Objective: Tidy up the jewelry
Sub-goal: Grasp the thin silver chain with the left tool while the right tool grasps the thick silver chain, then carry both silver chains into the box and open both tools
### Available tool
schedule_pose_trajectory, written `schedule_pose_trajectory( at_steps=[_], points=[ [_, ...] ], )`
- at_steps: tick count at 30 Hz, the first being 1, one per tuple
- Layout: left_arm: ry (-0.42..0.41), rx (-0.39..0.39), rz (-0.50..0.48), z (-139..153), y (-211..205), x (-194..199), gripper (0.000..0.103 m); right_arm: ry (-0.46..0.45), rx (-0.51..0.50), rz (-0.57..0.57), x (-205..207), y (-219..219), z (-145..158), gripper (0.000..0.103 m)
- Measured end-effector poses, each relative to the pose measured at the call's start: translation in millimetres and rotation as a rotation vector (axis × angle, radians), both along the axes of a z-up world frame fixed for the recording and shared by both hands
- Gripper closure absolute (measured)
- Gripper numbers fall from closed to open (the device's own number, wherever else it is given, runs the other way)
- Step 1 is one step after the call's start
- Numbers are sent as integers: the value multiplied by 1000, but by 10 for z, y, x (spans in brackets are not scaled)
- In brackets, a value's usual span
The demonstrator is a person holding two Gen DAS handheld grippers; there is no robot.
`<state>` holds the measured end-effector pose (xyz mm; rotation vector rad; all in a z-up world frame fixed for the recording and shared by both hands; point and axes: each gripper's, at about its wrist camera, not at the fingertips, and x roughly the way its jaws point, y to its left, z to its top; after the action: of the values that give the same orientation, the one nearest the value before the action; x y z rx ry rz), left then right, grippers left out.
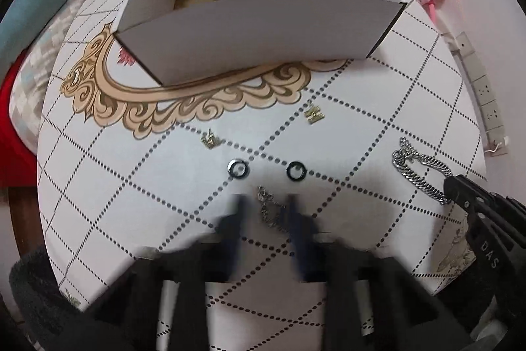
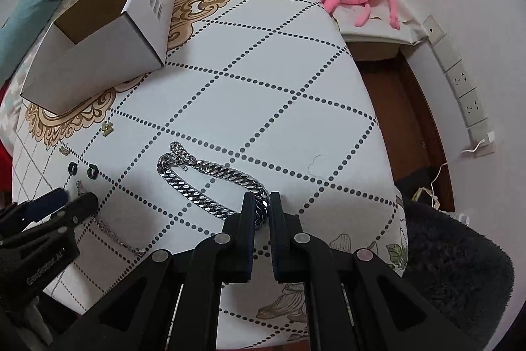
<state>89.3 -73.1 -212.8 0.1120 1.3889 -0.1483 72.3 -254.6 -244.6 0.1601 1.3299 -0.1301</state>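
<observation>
right gripper (image 2: 262, 203): i see my fingers clamped on one end of the heavy silver chain (image 2: 210, 176), which lies on the patterned table (image 2: 296, 87).
left gripper (image 1: 266, 206): my fingers spread apart astride the thin chain (image 1: 268, 209), not closed on it.
rings: two black rings (image 1: 239, 168) just beyond.
box (image 1: 256, 32): open, at the table's far side.
</observation>
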Motion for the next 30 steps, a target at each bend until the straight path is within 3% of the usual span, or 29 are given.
schedule_pose_trajectory(
  at_steps=[4,7,13,22,30],
  points=[
    [11,-75,26,28,60,50,101,-1,7,-5,3,-3,5,95],
    [3,-104,26,113,153,34,101,-2,81,-19,-16,-24,27,95],
    [-48,-167,18,494,413,-80,101,-57,183,-20,-102,63,287,95],
    [-147,-266,27,1124,589,-40,101,-169,297,36,-2,189,921,95],
    [-254,-335,22,1730,602,333,101,-280,370,124,286,374,1615,95]
  ],
)
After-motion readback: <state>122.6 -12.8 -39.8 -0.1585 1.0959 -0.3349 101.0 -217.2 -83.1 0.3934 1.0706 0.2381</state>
